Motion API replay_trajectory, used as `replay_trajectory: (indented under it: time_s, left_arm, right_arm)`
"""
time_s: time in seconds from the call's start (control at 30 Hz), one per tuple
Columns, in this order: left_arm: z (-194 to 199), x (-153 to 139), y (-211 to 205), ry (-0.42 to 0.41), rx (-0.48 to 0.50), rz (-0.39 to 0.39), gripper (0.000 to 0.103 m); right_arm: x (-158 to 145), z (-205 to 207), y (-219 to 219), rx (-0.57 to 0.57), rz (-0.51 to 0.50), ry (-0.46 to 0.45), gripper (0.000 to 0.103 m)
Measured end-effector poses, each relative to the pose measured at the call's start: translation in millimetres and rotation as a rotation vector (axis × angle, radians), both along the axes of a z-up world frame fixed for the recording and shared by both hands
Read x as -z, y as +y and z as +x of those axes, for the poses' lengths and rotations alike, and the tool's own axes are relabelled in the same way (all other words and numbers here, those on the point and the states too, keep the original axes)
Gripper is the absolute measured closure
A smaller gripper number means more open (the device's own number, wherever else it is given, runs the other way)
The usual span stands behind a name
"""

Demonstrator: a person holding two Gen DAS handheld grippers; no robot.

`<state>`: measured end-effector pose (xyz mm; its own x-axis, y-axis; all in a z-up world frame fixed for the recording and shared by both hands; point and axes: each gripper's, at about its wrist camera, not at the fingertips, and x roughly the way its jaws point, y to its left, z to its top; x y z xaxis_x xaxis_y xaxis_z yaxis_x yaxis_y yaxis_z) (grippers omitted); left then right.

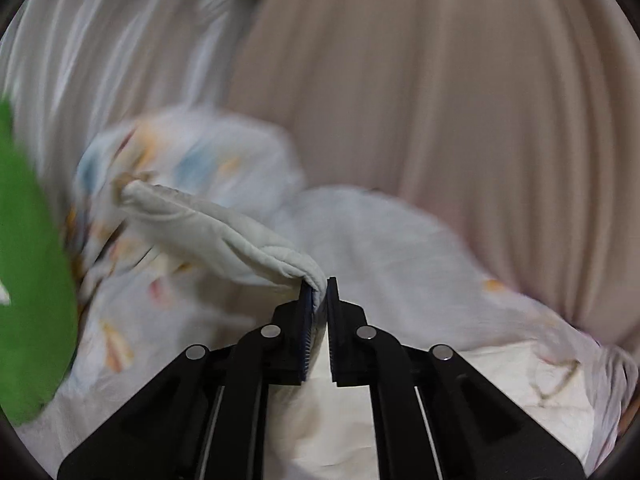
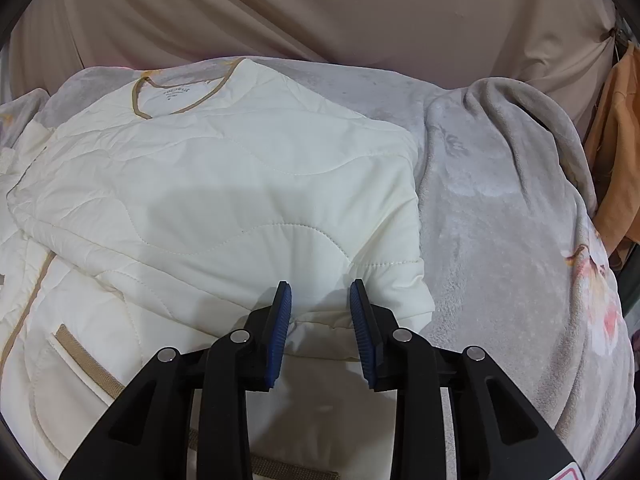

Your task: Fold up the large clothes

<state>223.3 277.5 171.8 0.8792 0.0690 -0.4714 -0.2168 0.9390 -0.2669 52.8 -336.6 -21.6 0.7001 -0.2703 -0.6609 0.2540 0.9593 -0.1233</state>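
A cream quilted jacket (image 2: 224,184) is laid on a grey blanket (image 2: 500,208), its collar (image 2: 180,92) pointed away from the right gripper (image 2: 320,300).

The jacket's long axis is run from the near hem to the far collar, with one sleeve folded across the chest and its cuff (image 2: 400,280) set just ahead of the right gripper. The right jaws are held apart over the cuff, nothing between them. The jacket's right edge is bordered by a broad stretch of bare blanket; beige curtain (image 2: 320,8) is hung beyond the far edge. In the blurred left view, a padded edge of pale fabric (image 1: 224,236) is clenched in the left gripper (image 1: 319,292) and stretched up and left; it cannot be told which part it is. A green shape (image 1: 28,280) is seen at the left rim.
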Motion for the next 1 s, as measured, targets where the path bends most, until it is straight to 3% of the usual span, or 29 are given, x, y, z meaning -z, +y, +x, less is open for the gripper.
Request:
replay_trajectory:
  time_s: [0.13, 0.23, 0.33, 0.4, 0.5, 0.63, 0.83, 1.0]
  left_arm:
    - [-24, -61, -146, -0.126, 0.278, 0.151, 0.097]
    - [-47, -67, -245, -0.147, 0.477, 0.237, 0.097]
    - [-60, -38, -336, -0.09, 0.662, 0.319, 0.094]
    - [-62, 1, -385, -0.008, 0.757, 0.371, 0.092]
    - [-52, 80, -435, 0.172, 0.83, 0.443, 0.068]
    - [-64, 141, -434, 0.287, 0.844, 0.483, 0.056]
    - [-92, 130, -345, 0.21, 0.759, 0.423, 0.028]
    - [-86, 133, -256, 0.213, 0.515, 0.521, 0.024]
  right_arm:
    - [-1, -1, 0, 0.002, 0.004, -0.009, 0.071]
    - [-2, -3, -2, -0.001, 0.012, -0.02, 0.067]
    - [-4, -4, -2, -0.006, 0.025, -0.034, 0.061]
    - [-5, -7, -2, -0.012, 0.033, -0.045, 0.055]
    - [-6, -10, -2, -0.017, 0.04, -0.063, 0.04]
    - [-8, -12, -4, -0.023, 0.058, -0.089, 0.024]
    - [-12, -20, -12, -0.045, 0.142, -0.135, 0.02]
    - [-34, -31, -21, -0.041, 0.227, -0.211, 0.02]
